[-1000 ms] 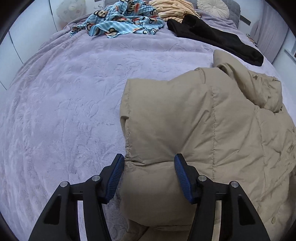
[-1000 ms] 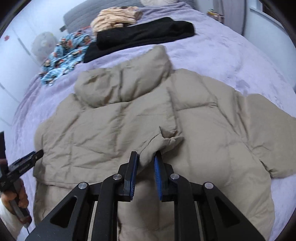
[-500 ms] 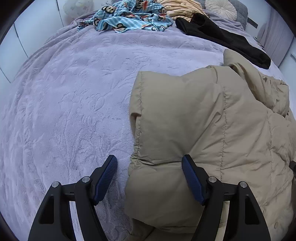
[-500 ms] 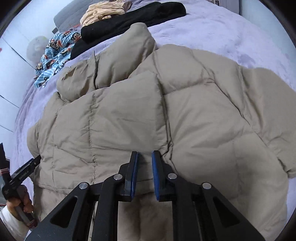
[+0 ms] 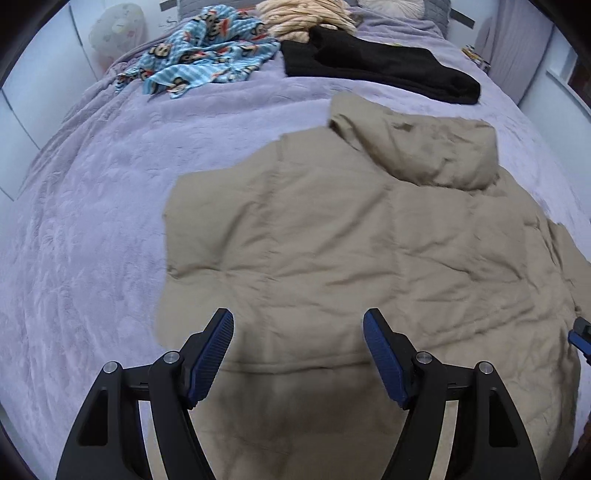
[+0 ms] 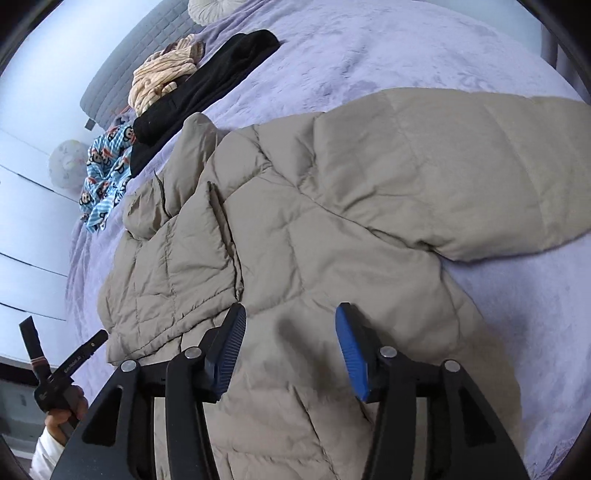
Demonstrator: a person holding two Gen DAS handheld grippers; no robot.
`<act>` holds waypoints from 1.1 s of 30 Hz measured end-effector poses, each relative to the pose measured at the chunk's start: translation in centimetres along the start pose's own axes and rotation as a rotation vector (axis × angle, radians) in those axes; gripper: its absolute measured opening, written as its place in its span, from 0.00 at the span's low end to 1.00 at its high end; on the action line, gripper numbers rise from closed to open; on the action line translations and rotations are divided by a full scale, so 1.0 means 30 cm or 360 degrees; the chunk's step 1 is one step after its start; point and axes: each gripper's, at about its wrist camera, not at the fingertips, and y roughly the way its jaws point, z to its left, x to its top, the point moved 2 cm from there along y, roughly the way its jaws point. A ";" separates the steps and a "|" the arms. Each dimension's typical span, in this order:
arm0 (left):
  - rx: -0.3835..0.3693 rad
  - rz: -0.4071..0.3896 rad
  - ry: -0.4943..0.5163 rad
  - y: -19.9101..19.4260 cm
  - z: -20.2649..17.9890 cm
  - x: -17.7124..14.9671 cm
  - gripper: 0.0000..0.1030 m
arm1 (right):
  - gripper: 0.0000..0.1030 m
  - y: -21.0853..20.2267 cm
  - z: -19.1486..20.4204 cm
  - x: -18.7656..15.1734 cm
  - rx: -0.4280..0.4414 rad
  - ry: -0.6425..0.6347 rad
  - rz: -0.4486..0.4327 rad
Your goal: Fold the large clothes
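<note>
Puffy coat (image 5: 351,251) lies flat on the purple bed (image 5: 92,240) so it can be folded. It is tan and fills the middle and the 3 o'clock side of the left wrist view. Its hood (image 5: 436,151) sits up at 1 o'clock, pointing to the head of the bed.

In the right wrist view one sleeve is already laid across the coat's body, at about 9 o'clock, which I think is the first fold. The other sleeve (image 6: 461,177) is stretched out toward 2 o'clock and rests on the bed. It probably needs folding in next.

The left gripper (image 5: 298,354) hangs over the bottom part of the coat. Its fingers (image 5: 212,356) are spread wide and nothing is pinched between them. The right gripper (image 6: 291,350) is over the coat too, and its fingers (image 6: 229,350) are opening. The coat is under them, but they do not squeeze it. It looks like this gripper is done with its bit of cloth.

Other clothes wait at the far end of the bed, out of the way: a blue monkey blanket (image 5: 207,55) at 11 o'clock, a black top (image 5: 380,66) at 12 o'clock, and a stripy cream top (image 5: 306,18) behind it. A hand (image 6: 64,410) holds the left gripper at 8 o'clock in the right wrist view.
</note>
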 end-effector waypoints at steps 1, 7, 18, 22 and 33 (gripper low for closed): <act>-0.0028 0.0017 0.0025 -0.003 -0.053 -0.013 0.72 | 0.54 -0.009 -0.021 -0.005 0.0014 0.0025 0.0007; -0.0135 0.0064 0.0157 -0.020 -0.340 -0.075 0.72 | 0.78 -0.091 -0.198 -0.013 0.0052 0.0211 0.0001; -0.0147 0.0084 0.0298 -0.022 -0.623 -0.119 1.00 | 1.00 -0.230 -0.570 0.027 0.0047 0.0520 -0.0163; -0.0139 0.0094 0.0317 -0.013 -0.674 -0.118 1.00 | 1.00 -0.265 -0.716 0.062 0.0112 0.0718 -0.0250; -0.0188 0.0118 0.0340 -0.018 -0.722 -0.117 1.00 | 1.00 -0.292 -1.013 0.223 0.0502 0.1216 -0.0534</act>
